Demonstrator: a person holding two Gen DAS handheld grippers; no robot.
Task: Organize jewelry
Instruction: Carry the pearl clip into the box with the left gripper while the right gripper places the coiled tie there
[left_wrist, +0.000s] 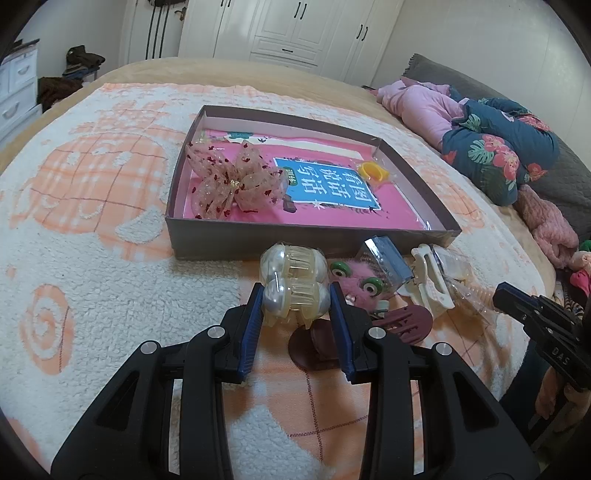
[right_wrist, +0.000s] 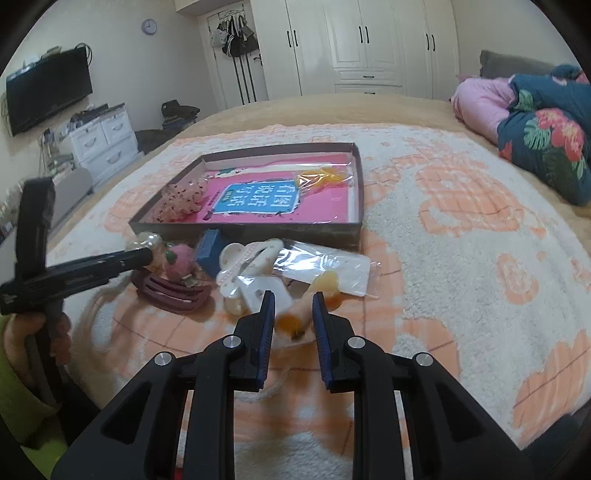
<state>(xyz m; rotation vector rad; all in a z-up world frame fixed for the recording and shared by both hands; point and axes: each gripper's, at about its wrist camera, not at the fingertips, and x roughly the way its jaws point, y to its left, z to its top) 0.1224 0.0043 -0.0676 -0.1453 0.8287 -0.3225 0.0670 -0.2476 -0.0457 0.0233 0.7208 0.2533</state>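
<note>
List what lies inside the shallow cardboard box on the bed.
Inside the box: a pink book, on it a sheer pink bow and a bagged yellow clip. Whatever lies under the book is hidden.

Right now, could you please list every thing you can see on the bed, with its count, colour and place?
box: one, brown, middle of blanket
book: one, pink and blue, inside box
ribbon bow: one, pale pink, on book
yellow clip: one, bagged, in box
pearl claw clip: one, cream, before box
fuzzy clip: one, pink with green eyes, beside it
maroon claw clip: one, near edge
white claw clip: one, before box
blanket: one, white and orange
left gripper: shut on pearl claw clip
right gripper: around orange item, grip unclear
</note>
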